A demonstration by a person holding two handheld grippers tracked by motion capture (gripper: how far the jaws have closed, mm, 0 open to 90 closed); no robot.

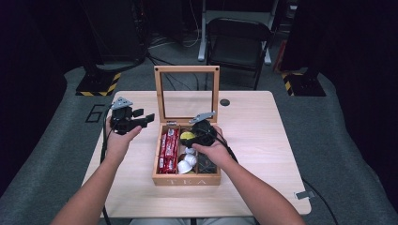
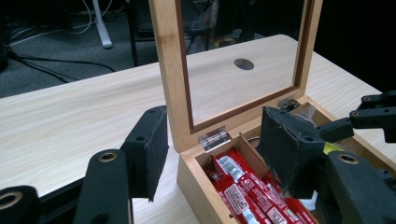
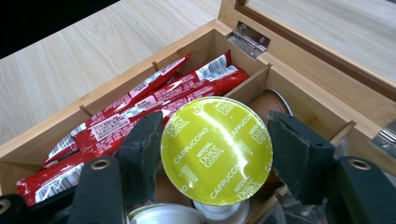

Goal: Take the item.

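Capsule (image 3: 216,150) clamped in right fingers (image 3: 142,154), red sachets (image 3: 140,112) beside, left fingers (image 2: 150,156) apart, empty.

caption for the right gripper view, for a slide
Right tongs grip a yellow-green cappuccino capsule above the wooden tea box.

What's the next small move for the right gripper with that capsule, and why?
Probably lift the right gripper straight up a little. Its pads grip the green-lidded capsule by the rim, but it sits low over the middle compartment of the wooden box, above other capsules and beside the red packets. The left gripper stands open, aside.
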